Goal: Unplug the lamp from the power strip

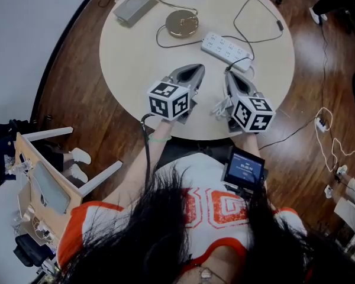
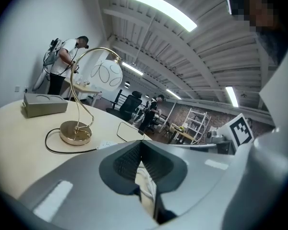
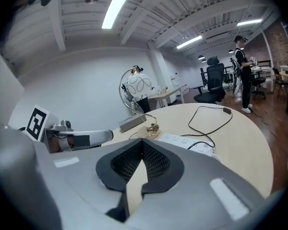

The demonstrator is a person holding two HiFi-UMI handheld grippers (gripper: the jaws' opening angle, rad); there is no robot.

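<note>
A gold lamp base [image 1: 182, 23] stands at the far side of the round beige table [image 1: 136, 70]. Its black cord runs to a white power strip [image 1: 226, 49], where a black plug [image 1: 241, 61] sits at the strip's near end. Both grippers rest near the table's front edge, short of the strip. My left gripper [image 1: 197, 68] is shut with nothing between its jaws; its view shows the lamp [image 2: 76, 132] ahead on the left. My right gripper [image 1: 228, 74] is shut and empty, pointing at the power strip [image 3: 182, 141] and the lamp [image 3: 149, 130].
A grey box [image 1: 138, 5] lies at the table's far left. A white cable bundle [image 1: 222, 106] lies between the grippers. A wooden frame [image 1: 41, 182] stands on the floor at left, and cables with another strip [image 1: 320, 123] at right. People stand in the background.
</note>
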